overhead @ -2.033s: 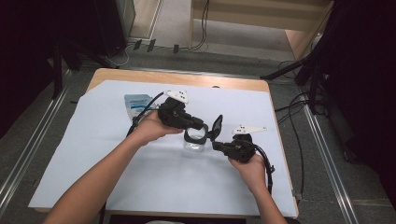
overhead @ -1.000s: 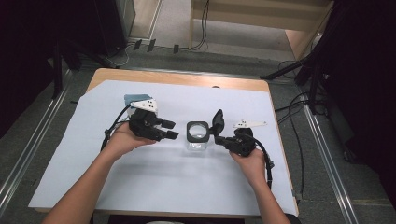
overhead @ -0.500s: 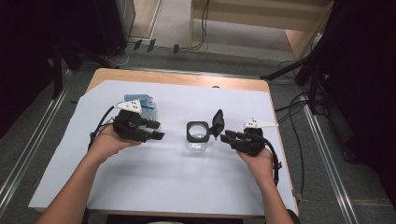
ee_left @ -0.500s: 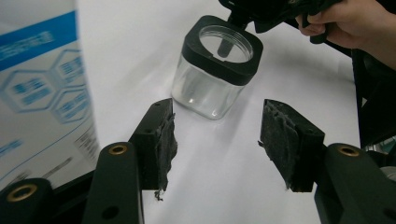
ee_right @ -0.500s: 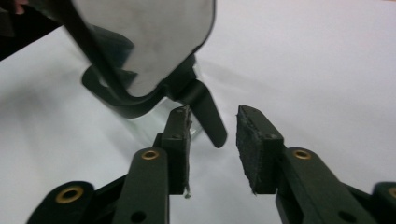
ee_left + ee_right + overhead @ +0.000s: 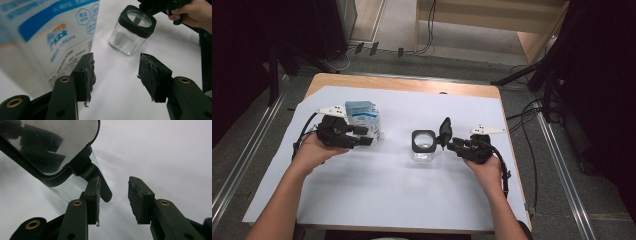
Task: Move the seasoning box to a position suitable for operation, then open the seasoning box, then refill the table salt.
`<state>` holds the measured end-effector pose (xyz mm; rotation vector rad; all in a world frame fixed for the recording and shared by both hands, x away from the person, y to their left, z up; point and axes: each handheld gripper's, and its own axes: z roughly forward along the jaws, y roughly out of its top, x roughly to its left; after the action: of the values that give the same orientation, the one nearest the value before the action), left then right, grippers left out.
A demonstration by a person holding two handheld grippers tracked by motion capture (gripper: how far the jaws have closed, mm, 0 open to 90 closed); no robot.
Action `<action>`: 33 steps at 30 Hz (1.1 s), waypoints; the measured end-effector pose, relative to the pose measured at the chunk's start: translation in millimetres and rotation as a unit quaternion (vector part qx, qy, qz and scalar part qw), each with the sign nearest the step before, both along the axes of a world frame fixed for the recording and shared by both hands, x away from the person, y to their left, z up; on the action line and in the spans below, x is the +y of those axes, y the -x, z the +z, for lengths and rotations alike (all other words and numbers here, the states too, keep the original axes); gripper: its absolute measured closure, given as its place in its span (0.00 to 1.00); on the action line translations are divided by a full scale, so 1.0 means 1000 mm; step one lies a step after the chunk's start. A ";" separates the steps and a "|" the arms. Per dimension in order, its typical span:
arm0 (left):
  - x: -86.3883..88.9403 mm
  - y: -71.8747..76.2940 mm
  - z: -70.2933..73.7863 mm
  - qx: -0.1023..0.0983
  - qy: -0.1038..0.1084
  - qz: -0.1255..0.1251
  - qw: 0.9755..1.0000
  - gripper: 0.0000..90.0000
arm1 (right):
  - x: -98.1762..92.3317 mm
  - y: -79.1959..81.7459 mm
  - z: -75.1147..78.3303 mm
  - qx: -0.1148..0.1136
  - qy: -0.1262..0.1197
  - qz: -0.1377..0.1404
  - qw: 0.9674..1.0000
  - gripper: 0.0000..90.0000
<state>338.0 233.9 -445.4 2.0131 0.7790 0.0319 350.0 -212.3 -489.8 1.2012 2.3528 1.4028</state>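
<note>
A small clear glass jar (image 6: pixel 423 148) with a black square collar was seen near the middle of the white table cover (image 6: pixel 377 200), its hinged black lid (image 6: pixel 444 131) swung up and standing open on the side facing the right gripper (image 6: pixel 450 144). That gripper's jaws had just been opening; in the right gripper view they were parted with nothing between the pads (image 6: pixel 95 195), 1 pad lying just beside the lid's hinge tab (image 6: pixel 100 182) without pressing on it. The left gripper (image 6: pixel 362 136) was held well apart from the jar, beside a blue-and-white pouch (image 6: pixel 362 116); in the left gripper view its jaws were about half open and empty, with the pouch (image 6: pixel 47 35) just outside 1 pad (image 6: pixel 87 72) and the jar (image 6: pixel 131 31) farther off. The work was judged to be the filling of the opened jar from the pouch. 2 risks were judged likely. The released lid could drop shut if the jar were nudged, since nothing was holding it. The soft pouch could be pinched too low or off-centre, so that it would sag, tip, or spill beside the narrow mouth. The light jar, held by neither gripper, could also be pushed across the smooth cover.
</note>
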 end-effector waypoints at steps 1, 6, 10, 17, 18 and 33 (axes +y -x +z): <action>0.002 0.000 0.000 -0.001 -0.001 0.004 1.000 0.53 | 0.001 0.000 0.000 0.002 -0.001 0.000 1.000 0.70; 0.014 -0.002 0.000 0.001 0.006 0.016 1.000 0.53 | 0.002 -0.001 -0.001 0.004 -0.001 0.002 1.000 0.70; 0.020 -0.004 -0.003 0.003 0.006 0.005 1.000 0.55 | 0.003 -0.001 -0.001 0.004 0.001 0.003 1.000 0.70; 0.033 -0.003 0.002 0.005 0.008 -0.003 1.000 0.54 | 0.006 0.000 -0.002 0.006 0.010 0.006 1.000 0.70; 0.035 -0.002 0.003 0.005 0.013 0.002 1.000 0.54 | 0.006 0.000 -0.002 0.008 0.011 0.006 1.000 0.70; 0.061 -0.023 0.003 0.000 0.018 0.041 0.999 0.68 | 0.006 0.003 -0.001 0.008 0.014 0.006 1.000 0.70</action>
<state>360.7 295.0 -442.8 1.9472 0.8559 0.0636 347.2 -206.5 -490.8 1.1984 2.3866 1.3651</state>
